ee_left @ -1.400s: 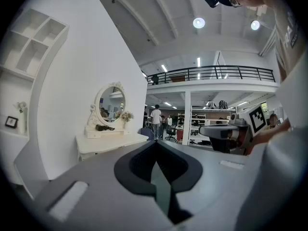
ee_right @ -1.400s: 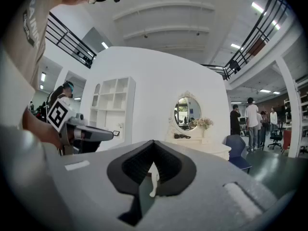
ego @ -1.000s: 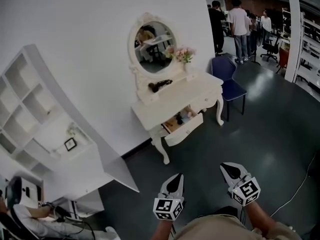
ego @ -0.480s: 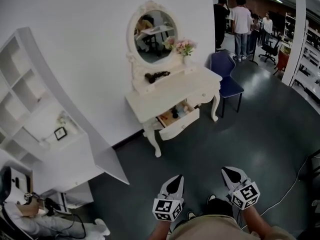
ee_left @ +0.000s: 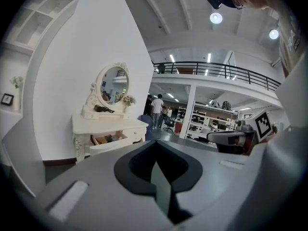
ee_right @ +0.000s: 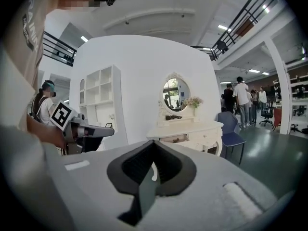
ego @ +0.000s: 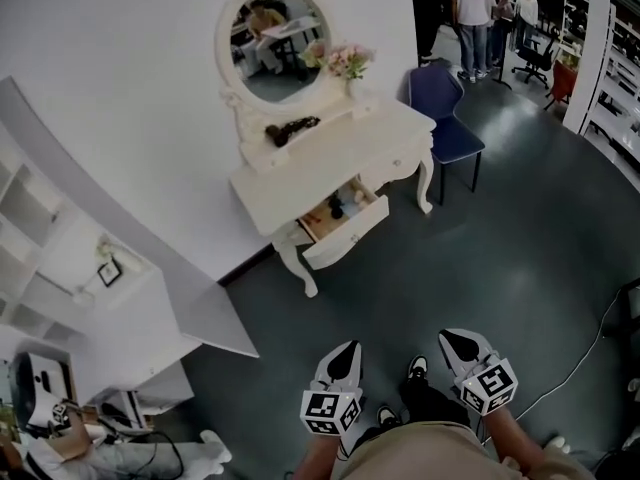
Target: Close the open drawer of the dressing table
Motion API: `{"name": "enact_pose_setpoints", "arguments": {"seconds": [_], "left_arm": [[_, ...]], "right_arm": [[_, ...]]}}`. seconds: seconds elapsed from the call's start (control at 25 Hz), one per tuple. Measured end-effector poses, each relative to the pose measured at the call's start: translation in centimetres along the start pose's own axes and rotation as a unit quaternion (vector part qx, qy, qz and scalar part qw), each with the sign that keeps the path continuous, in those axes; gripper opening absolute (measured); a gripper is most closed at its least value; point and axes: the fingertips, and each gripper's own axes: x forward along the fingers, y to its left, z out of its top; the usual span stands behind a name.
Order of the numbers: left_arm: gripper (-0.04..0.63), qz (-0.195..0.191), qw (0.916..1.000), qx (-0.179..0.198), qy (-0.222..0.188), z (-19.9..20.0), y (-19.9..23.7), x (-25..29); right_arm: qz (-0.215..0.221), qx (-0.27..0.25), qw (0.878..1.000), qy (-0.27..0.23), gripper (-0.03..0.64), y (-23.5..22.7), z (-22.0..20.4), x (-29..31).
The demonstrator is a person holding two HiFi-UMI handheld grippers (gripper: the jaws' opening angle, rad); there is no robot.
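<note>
The drawer (ego: 345, 223) stands pulled out from the front of the white bench (ego: 300, 178), with a few small things showing inside it. So the closing has not begun. The bench sits against the white wall, under an oval mirror (ego: 272, 43), with a bunch of flowers (ego: 345, 63) on its top and a blue chair (ego: 445, 118) just beside it.

A stretch of dark floor (ego: 480, 268) lies between the bench and the person. The left tongs (ego: 347, 353) and right tongs (ego: 462, 343) are held low in front of the body, well apart from the drawer. Each pair has its jaws pressed together on nothing.

The whole job seems to remain: walking up, setting tongs against the drawer front, and pushing it in flush.
</note>
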Motion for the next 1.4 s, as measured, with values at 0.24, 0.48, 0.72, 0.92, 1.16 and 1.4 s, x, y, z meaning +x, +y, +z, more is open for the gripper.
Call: {"name": "enact_pose_setpoints", "arguments": {"seconds": [0.24,0.48,0.72,0.92,1.16,1.4], "left_arm": [[0.017,0.022,0.9992,0.029,0.015,2.4,1.7,6.3],[0.017,0.018,0.9967,0.078,0.013,6.1,1.4,13.3],[0.017,0.042,0.9973,0.059,0.012,6.7,1.9,16.0],[0.017,0.070,0.9959,0.043,0.039,5.9,4.3,16.4],[0.017,0.078,0.9953,0.033,0.047,6.0,6.6,18.2],[0.017,0.043,0.9979,0.017,0.047,6.5,8.3,23.2]], "right_arm": [[0.012,0.004,1.000,-0.015,0.003,-5.7,0.8,4.6],[0.040,0.004,0.999,-0.024,0.002,-11.9,2.2,9.5],[0.066,-0.008,0.998,-0.018,0.002,-14.5,3.3,12.5],[0.077,-0.001,0.997,-0.009,0.003,-16.1,3.4,14.4],[0.075,0.015,0.997,0.015,0.002,-17.1,1.7,16.3],[0.057,0.017,0.998,0.026,0.002,-18.7,2.6,19.0]]}}
